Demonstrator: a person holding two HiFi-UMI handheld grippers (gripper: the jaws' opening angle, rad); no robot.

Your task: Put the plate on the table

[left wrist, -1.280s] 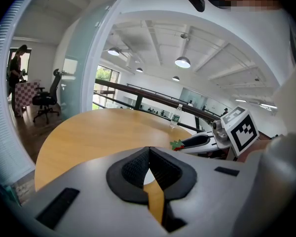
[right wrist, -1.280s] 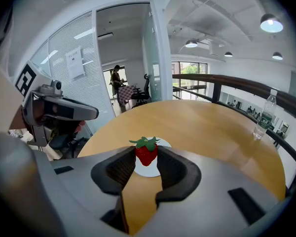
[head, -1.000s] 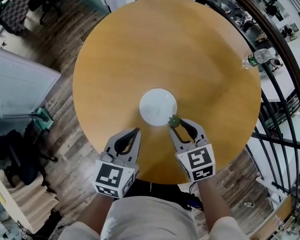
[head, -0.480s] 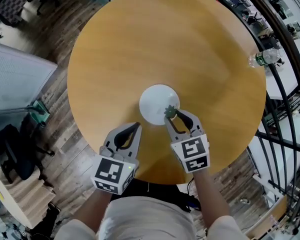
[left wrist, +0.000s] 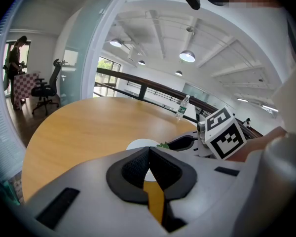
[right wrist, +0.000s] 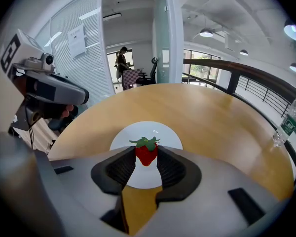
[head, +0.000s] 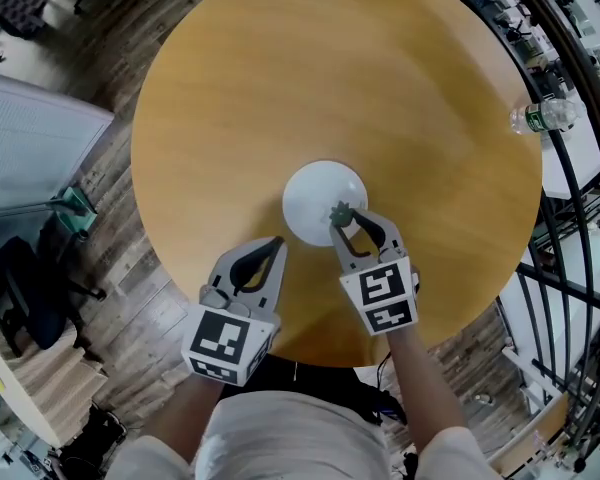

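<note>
1. One round white plate [head: 310,190] lies flat and face up near the middle of the round wooden table [head: 330,68]; being round, it has no long axis.
2. The right gripper [right wrist: 146,161] is clamped on a red strawberry [right wrist: 146,153], leafy cap up and tip down, over the plate's near rim.
3. The left gripper [left wrist: 148,158], jaws together on nothing, sits apart from the plate, to its near left.

Grey-shelled left gripper [head: 276,242], black ribbed pads [left wrist: 134,168] set in looped jaw frames. The right gripper [head: 344,220] is the same build and colour. White cube with black square markers on each: left cube [head: 227,344], right cube [head: 381,301]. Person wears a pale off-white top [head: 300,433].
</note>
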